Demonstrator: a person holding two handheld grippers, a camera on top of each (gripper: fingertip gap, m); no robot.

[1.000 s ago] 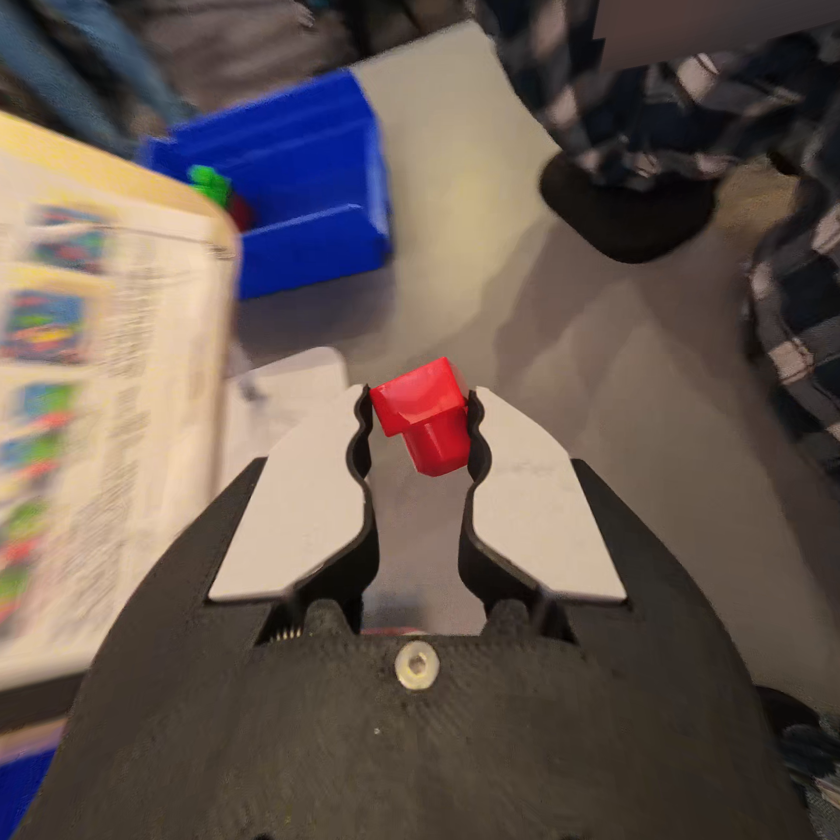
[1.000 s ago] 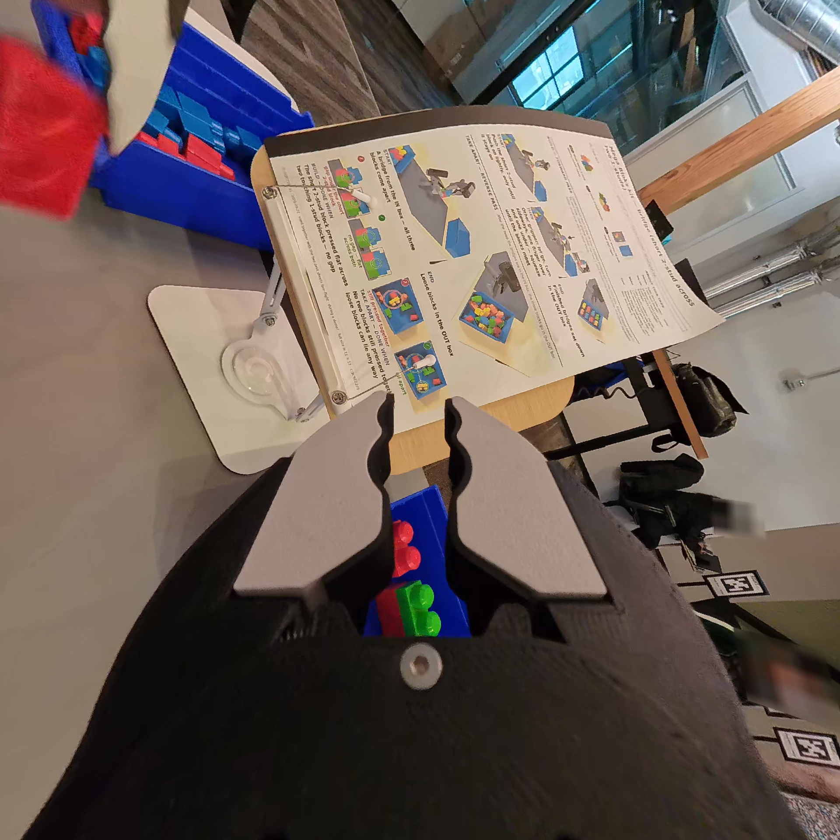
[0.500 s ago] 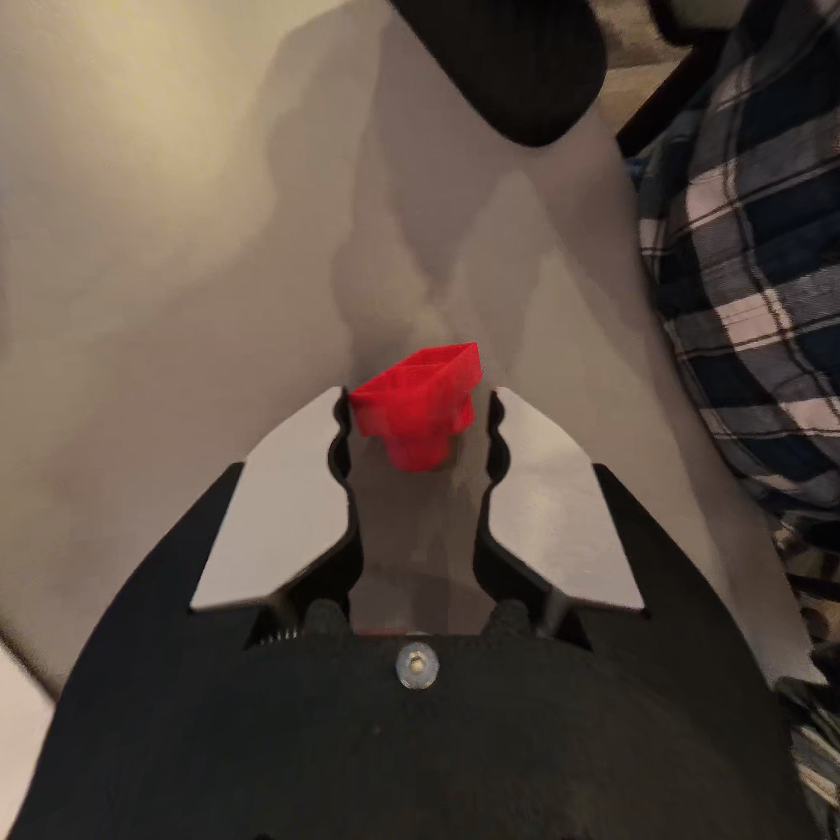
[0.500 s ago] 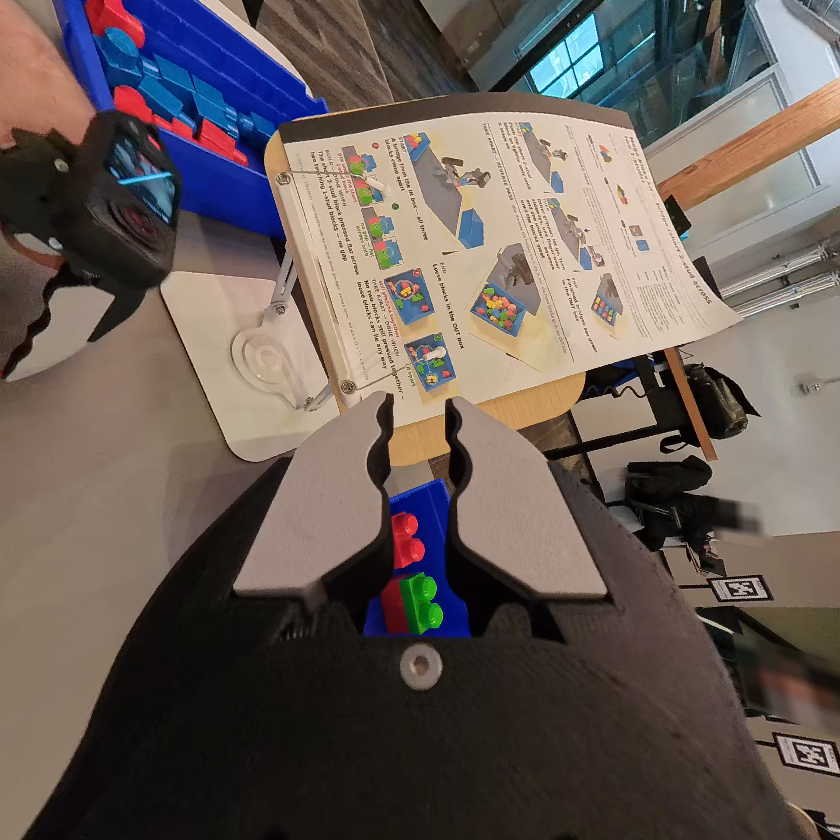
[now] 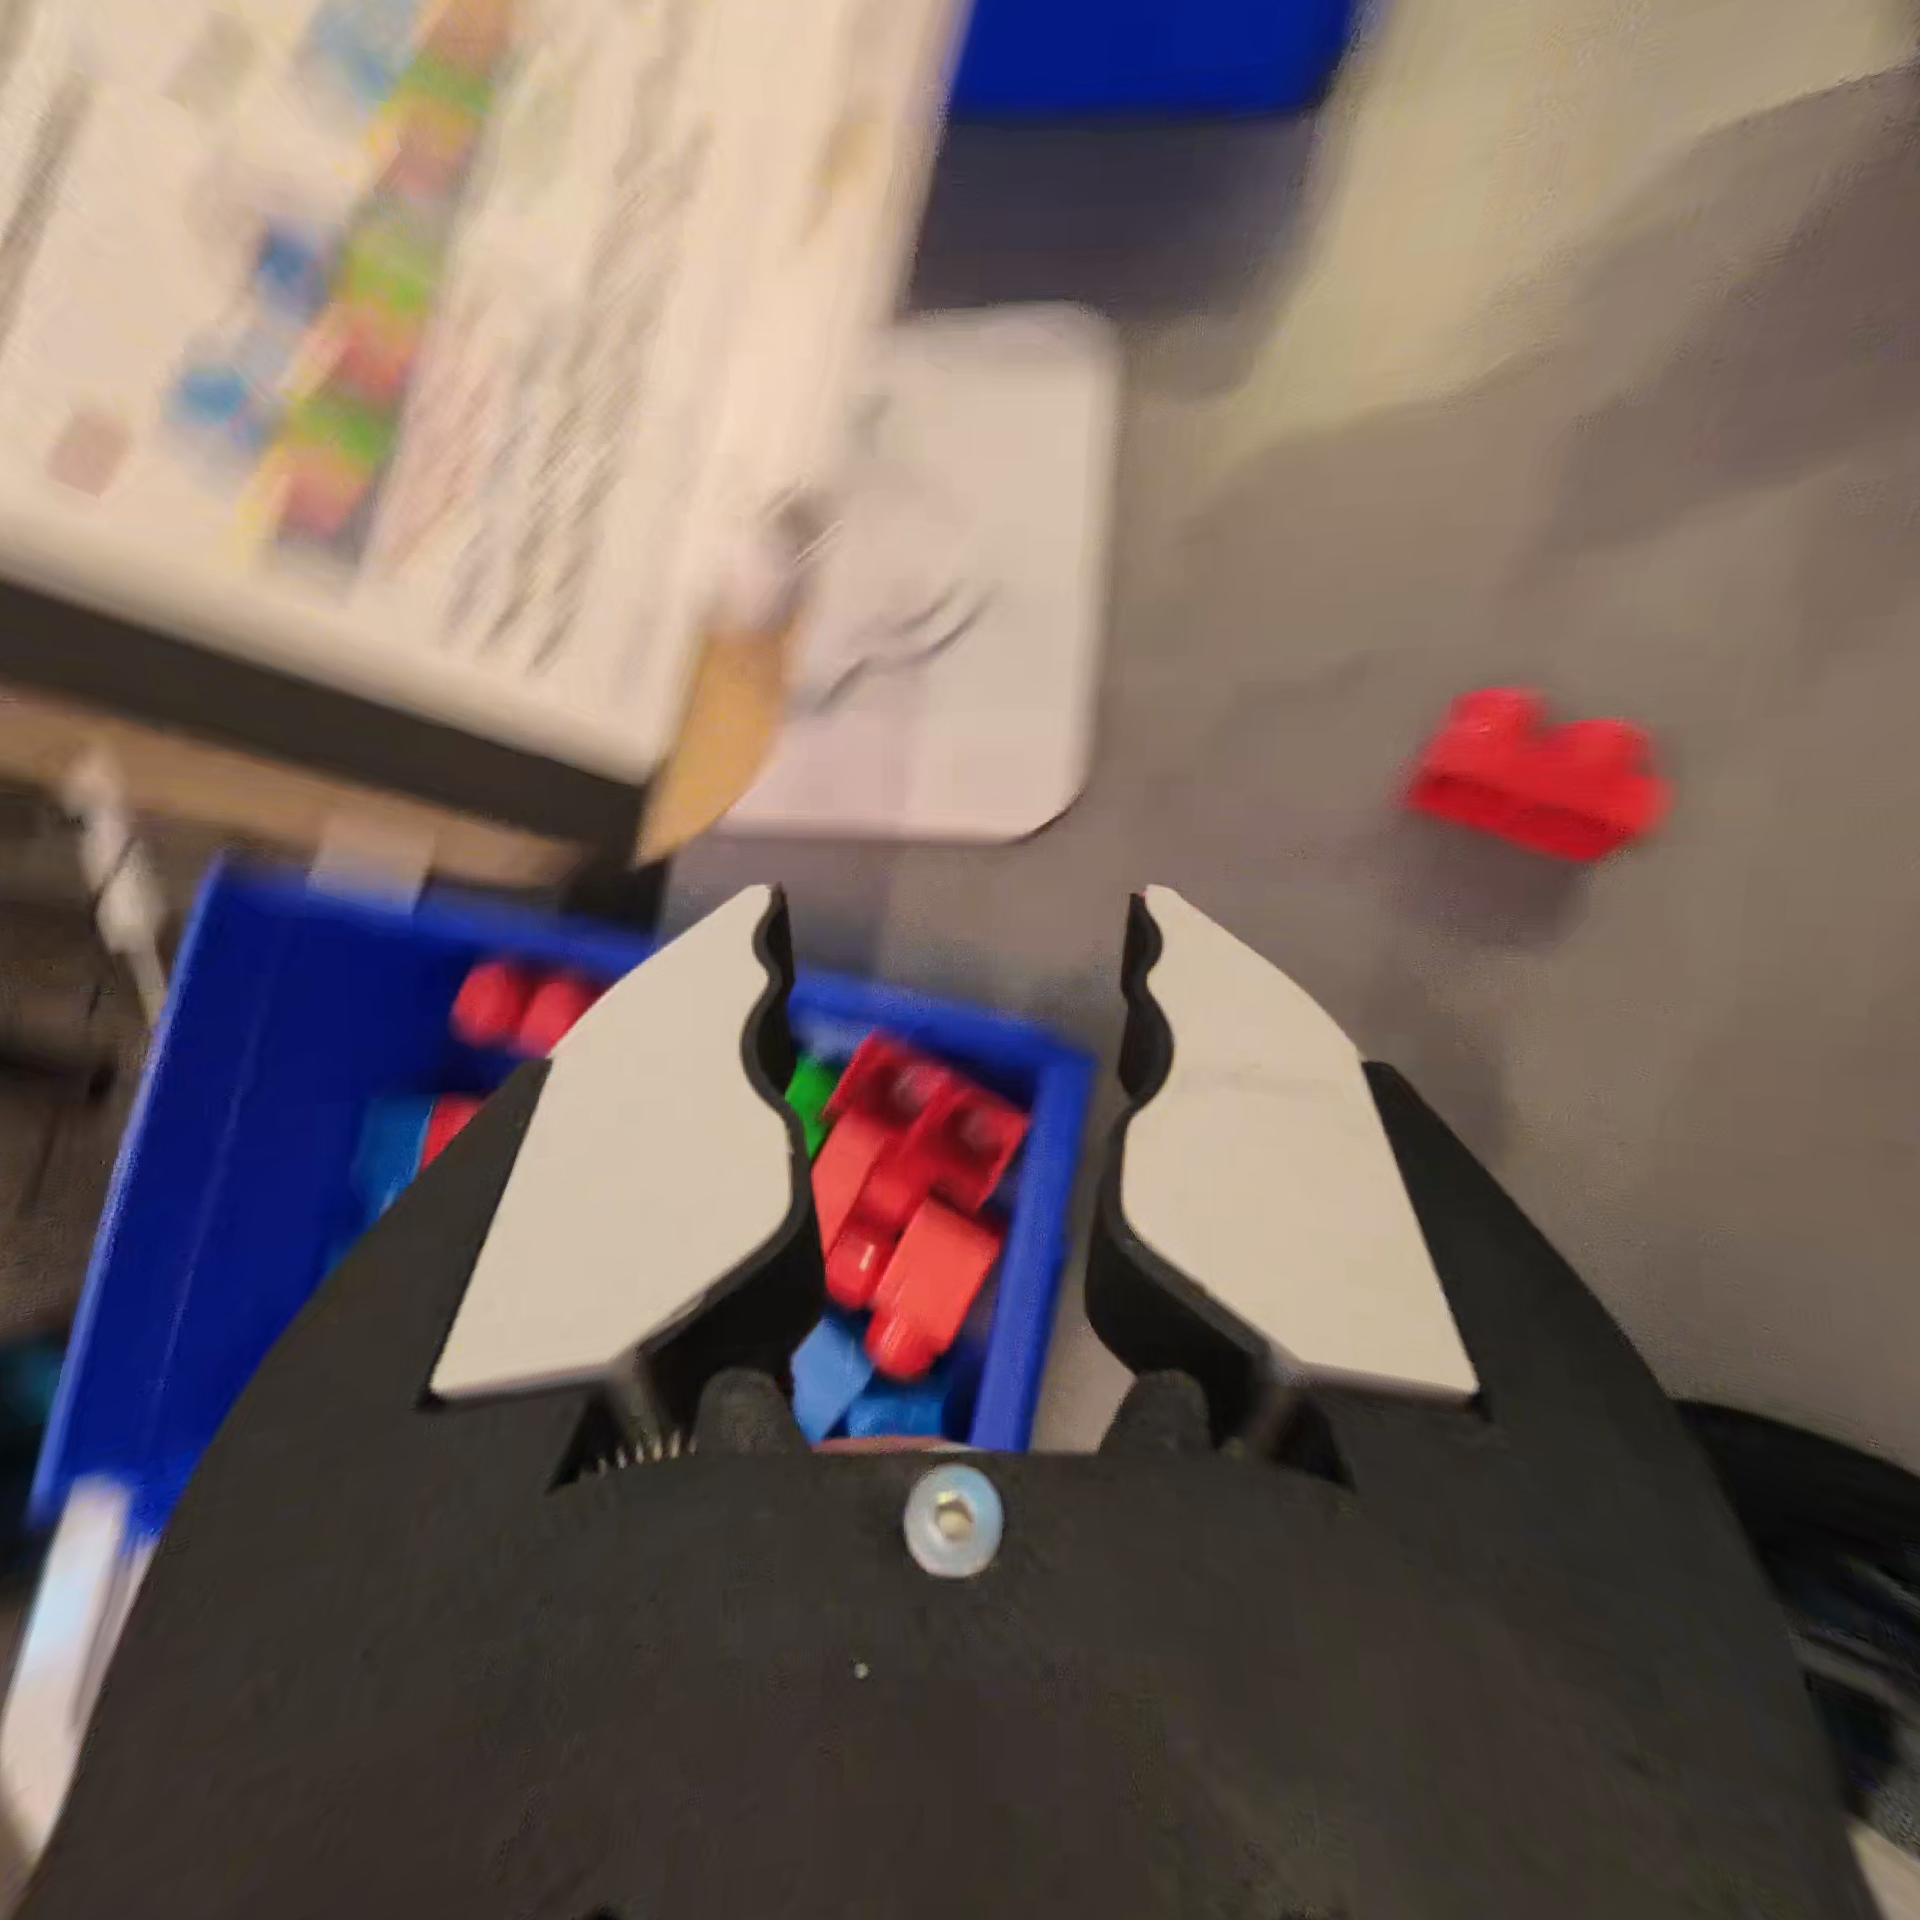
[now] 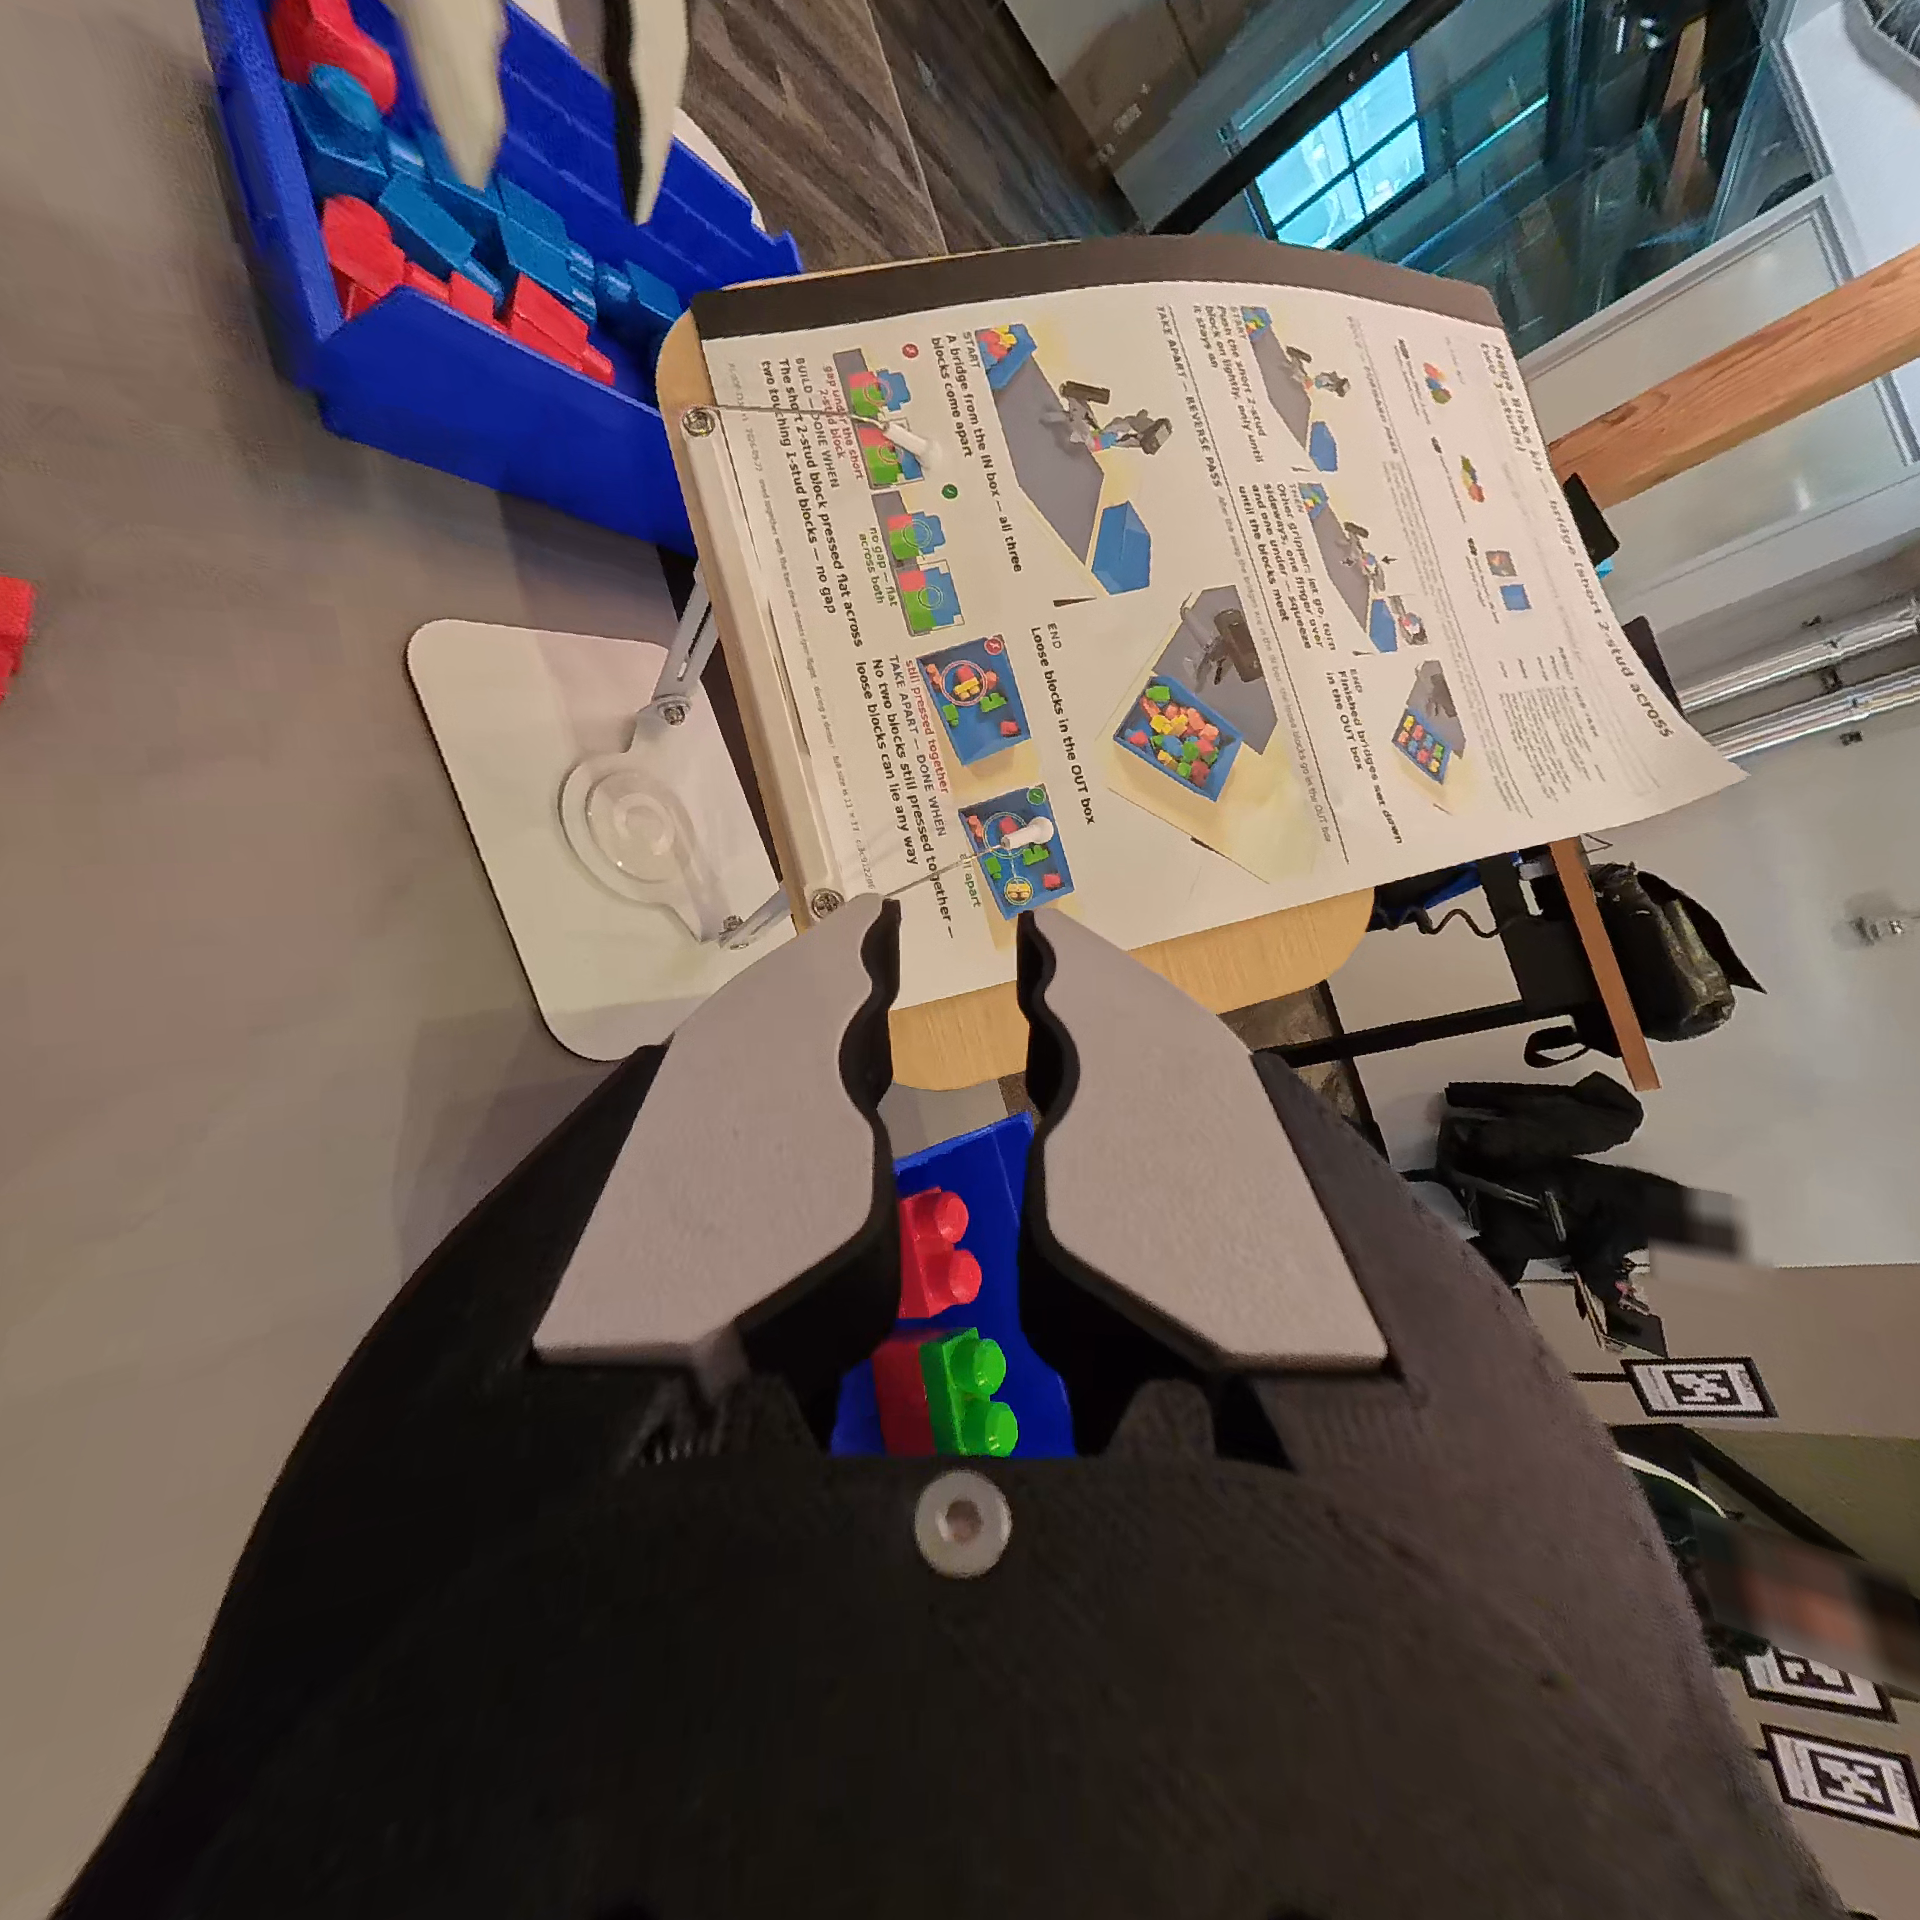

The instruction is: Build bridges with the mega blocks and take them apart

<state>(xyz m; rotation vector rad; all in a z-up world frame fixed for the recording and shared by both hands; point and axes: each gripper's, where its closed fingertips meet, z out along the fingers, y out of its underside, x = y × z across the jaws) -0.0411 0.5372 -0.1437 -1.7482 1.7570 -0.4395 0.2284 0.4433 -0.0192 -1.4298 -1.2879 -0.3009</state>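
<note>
My left gripper (image 5: 956,904) is open wide and empty. It hovers over a blue bin (image 5: 239,1091) that holds red blocks (image 5: 914,1164) with blue and green ones. A red two-stud block (image 5: 1538,774) lies alone on the grey table to its right; it also shows at the left edge of the right wrist view (image 6: 12,634). My right gripper (image 6: 956,914) is open with a narrow gap and nothing between its pads. Below it a second blue bin (image 6: 997,1153) holds a red block (image 6: 935,1247) and a green one (image 6: 971,1392). The left gripper (image 6: 556,192) shows far off above its bin.
An instruction sheet on a tilted wooden board (image 6: 1143,582) stands between the two bins on a white base plate (image 6: 540,790). The left wrist view is blurred. Bags and a table frame lie beyond the table edge at the right.
The left gripper held a red block, opened and let it go onto the table, then swung over to the blue bin. The right gripper has stayed in place, its gap unchanged.
</note>
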